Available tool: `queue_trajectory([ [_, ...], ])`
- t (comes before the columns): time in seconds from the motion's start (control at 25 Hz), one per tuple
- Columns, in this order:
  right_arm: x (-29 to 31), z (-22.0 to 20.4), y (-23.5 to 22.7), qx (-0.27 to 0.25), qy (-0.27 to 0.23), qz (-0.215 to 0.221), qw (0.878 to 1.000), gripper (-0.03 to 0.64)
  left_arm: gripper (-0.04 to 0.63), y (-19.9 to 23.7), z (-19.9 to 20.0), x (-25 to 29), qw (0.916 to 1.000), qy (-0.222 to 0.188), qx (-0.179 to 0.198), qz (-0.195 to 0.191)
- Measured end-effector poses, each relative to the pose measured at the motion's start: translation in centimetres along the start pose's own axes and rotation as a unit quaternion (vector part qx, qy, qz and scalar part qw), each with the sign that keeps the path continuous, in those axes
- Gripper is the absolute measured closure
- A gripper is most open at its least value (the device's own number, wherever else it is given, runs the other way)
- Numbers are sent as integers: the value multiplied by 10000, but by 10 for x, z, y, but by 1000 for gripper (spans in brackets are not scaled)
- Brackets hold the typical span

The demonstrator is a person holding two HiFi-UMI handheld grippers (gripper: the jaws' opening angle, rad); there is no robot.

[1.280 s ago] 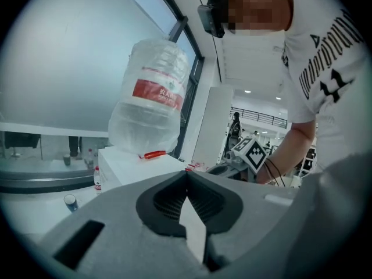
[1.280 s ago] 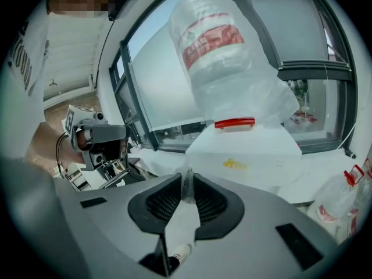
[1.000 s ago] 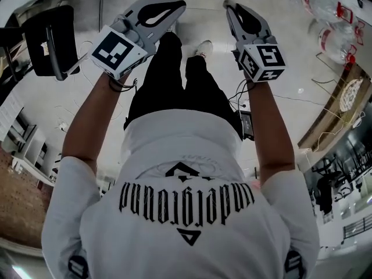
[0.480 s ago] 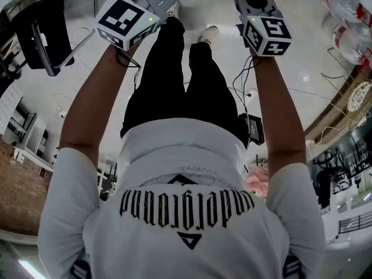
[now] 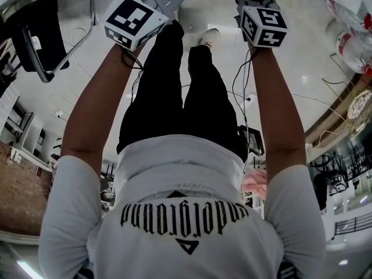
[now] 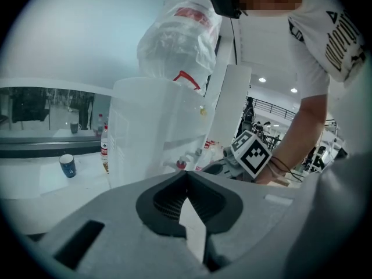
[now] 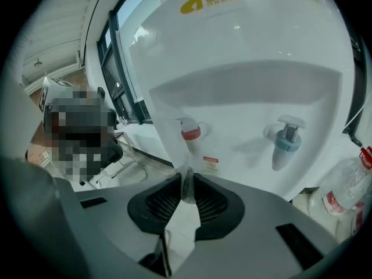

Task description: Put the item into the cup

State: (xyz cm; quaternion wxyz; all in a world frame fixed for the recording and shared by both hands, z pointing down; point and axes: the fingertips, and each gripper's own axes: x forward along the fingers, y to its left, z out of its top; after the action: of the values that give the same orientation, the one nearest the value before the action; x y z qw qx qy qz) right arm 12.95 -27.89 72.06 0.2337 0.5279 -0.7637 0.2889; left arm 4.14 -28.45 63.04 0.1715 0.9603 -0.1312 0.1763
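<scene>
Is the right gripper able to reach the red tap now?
Probably yes: the red tap stands straight ahead of the right gripper, nothing between them, though its jaws pinch a thin item.

A white water dispenser (image 7: 244,80) stands ahead of the right claw (image 7: 187,179), its red tap (image 7: 190,133) just above the claw's tip and its blue tap (image 7: 283,141) off to the right. A clear bottle (image 7: 343,199) sits further right, lower down.

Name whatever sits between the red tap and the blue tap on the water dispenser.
Nothing stands there. Between the red tap and the blue tap runs only the dispenser's bare white front, as the right gripper view shows.
</scene>
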Motion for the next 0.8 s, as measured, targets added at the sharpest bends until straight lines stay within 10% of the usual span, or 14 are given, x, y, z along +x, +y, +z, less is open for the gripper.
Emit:
queue_trajectory([
  [0.8,60,-19,-35,-248,148,-432,9986,551,580,13,-25,29,9999,141,86,-22],
])
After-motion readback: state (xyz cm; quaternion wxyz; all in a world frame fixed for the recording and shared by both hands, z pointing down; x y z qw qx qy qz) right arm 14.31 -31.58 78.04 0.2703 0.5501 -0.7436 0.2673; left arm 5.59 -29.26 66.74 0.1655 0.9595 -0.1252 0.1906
